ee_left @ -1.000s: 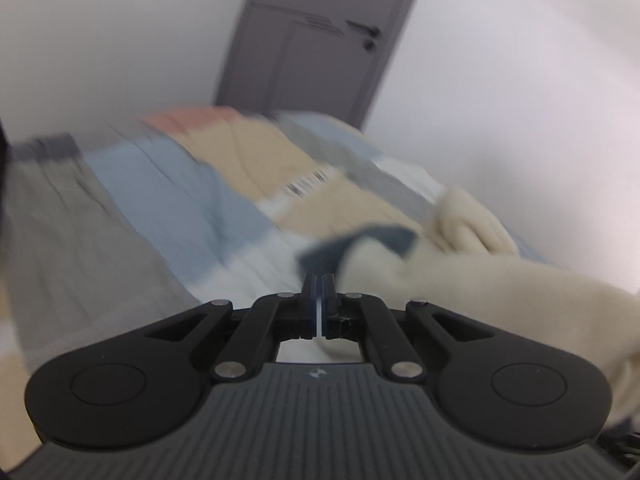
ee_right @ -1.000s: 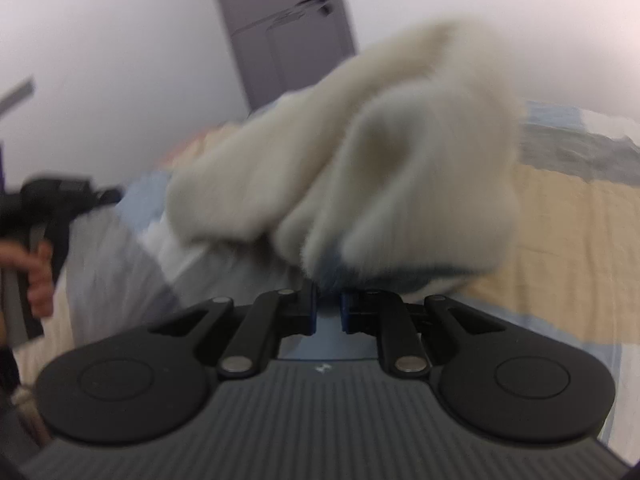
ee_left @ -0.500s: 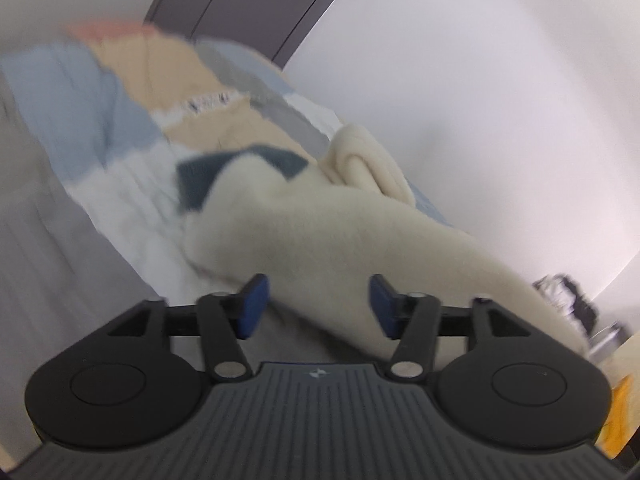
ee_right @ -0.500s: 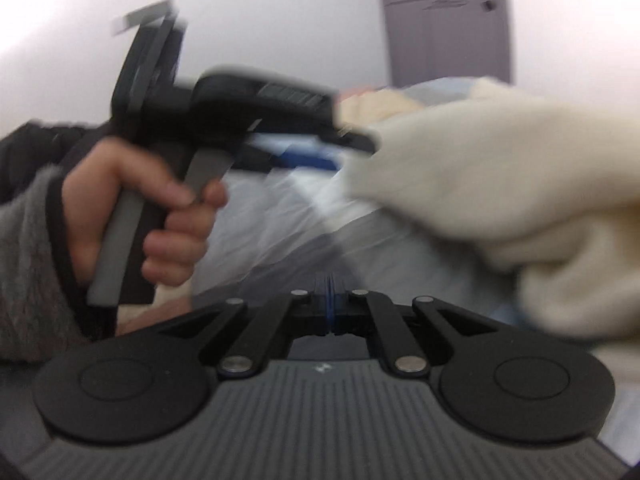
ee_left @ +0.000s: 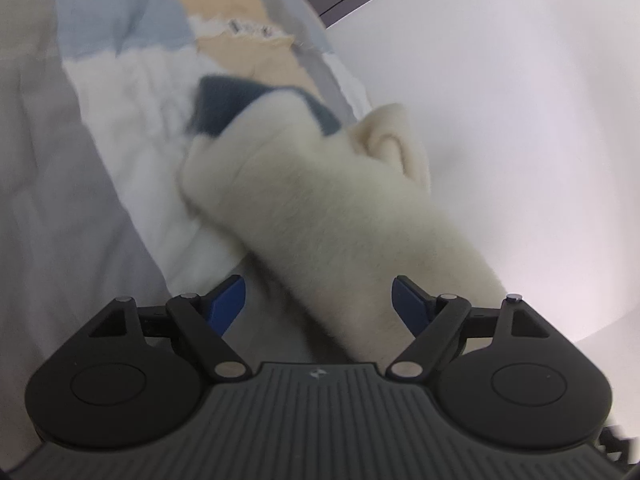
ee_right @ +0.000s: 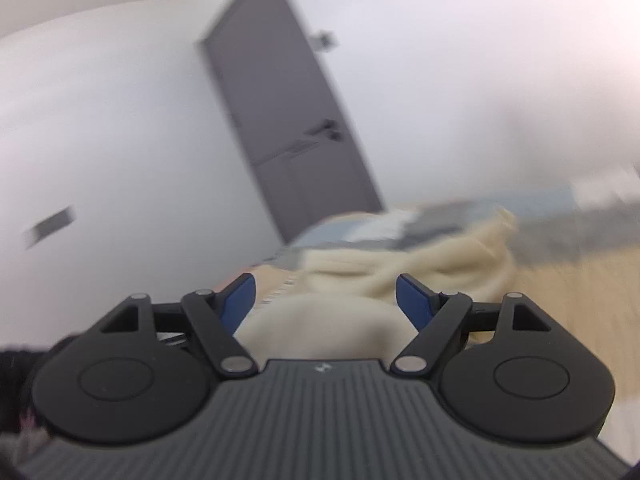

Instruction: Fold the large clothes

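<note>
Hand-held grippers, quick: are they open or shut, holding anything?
Left hand-held gripper: open, holding nothing; cream fleece garment lies between its fingers.
Right hand-held gripper: open, holding nothing.

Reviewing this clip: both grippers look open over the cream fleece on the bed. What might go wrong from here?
The left gripper is open astride the cream fleece garment, so closing may pinch a thick bunch or the bedspread underneath. The right gripper is also open, and its view is blurred, so its grasp may land off the edge.

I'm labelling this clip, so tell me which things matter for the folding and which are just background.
For the job:
- fluffy cream fleece garment with dark blue lining
- left gripper, open
- right gripper, open

Just background:
- patchwork bedspread
- grey door
</note>
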Motion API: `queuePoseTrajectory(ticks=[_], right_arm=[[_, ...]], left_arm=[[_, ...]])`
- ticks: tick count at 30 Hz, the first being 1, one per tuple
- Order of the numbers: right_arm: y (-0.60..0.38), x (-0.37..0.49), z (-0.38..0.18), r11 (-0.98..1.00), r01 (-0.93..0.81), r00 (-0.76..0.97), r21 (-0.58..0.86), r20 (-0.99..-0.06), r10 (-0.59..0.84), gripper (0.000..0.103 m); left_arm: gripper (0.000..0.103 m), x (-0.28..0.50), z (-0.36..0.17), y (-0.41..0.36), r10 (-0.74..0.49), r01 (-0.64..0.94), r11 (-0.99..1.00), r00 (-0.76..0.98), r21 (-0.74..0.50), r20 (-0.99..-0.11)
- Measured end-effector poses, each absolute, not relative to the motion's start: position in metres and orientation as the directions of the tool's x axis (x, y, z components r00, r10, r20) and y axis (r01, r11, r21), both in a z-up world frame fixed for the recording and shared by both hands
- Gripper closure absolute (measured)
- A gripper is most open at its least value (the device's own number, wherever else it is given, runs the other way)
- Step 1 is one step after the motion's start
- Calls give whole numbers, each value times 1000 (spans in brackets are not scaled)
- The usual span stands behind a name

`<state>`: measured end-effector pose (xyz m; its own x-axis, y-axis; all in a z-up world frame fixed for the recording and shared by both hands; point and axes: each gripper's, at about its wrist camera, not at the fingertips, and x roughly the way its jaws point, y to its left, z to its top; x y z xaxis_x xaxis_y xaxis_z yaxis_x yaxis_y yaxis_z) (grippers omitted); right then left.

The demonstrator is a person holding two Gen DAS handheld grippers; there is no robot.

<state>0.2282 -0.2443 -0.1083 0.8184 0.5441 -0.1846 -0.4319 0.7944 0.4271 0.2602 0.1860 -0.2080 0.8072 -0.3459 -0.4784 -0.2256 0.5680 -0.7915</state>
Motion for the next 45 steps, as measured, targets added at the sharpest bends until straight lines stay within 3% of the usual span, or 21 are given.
queuePoseTrajectory(ticks=[3, 4, 6, 8, 11, 13, 18, 23, 26, 30, 33, 38, 40, 42, 45], right_arm=[[-253, 248, -129, 792, -345, 795, 504, -292, 532, 26], [-252, 251, -135, 782, -346, 779, 519, -306, 548, 32], [-244, 249, -139, 773, -373, 753, 513, -319, 575, 58], [-230, 238, -135, 785, -429, 748, 447, -311, 586, 76], [-216, 216, -133, 758, -530, 701, 381, -306, 644, 83], [-201, 201, -131, 734, -596, 652, 327, -336, 679, 83], [-151, 174, -151, 714, -675, 552, 185, -515, 655, 84], [-123, 161, -177, 688, -711, 465, 149, -634, 618, 84], [-131, 165, -175, 714, -674, 477, 191, -626, 617, 82], [-154, 173, -163, 732, -613, 501, 297, -570, 651, 74], [-170, 171, -157, 738, -583, 525, 340, -535, 662, 56], [-167, 171, -161, 741, -587, 526, 327, -542, 656, 51], [-155, 174, -164, 738, -611, 520, 287, -557, 647, 53], [-148, 176, -163, 748, -616, 539, 246, -561, 628, 88], [-158, 184, -154, 766, -579, 580, 280, -519, 628, 89]], left_arm=[[19, 254, -211, 189, -375, -231, 493, 813, -839, -444], [19, 249, -211, 190, -380, -231, 468, 819, -853, -430], [19, 241, -206, 192, -394, -215, 444, 825, -870, -406], [18, 233, -200, 194, -406, -199, 432, 828, -880, -387], [18, 222, -190, 190, -439, -160, 415, 827, -896, -351], [17, 211, -187, 186, -461, -144, 400, 822, -905, -334], [17, 181, -179, 169, -495, -135, 406, 799, -904, -342], [17, 157, -179, 150, -485, -163, 485, 767, -859, -420], [18, 154, -185, 147, -475, -191, 516, 747, -835, -465], [18, 154, -186, 152, -461, -197, 499, 764, -844, -451], [18, 155, -187, 158, -439, -210, 493, 777, -844, -450], [18, 162, -193, 172, -399, -263, 459, 793, -849, -461], [18, 165, -195, 179, -377, -277, 451, 803, -848, -462], [18, 168, -195, 184, -353, -288, 452, 812, -844, -465], [18, 178, -195, 194, -326, -295, 458, 822, -839, -467]])
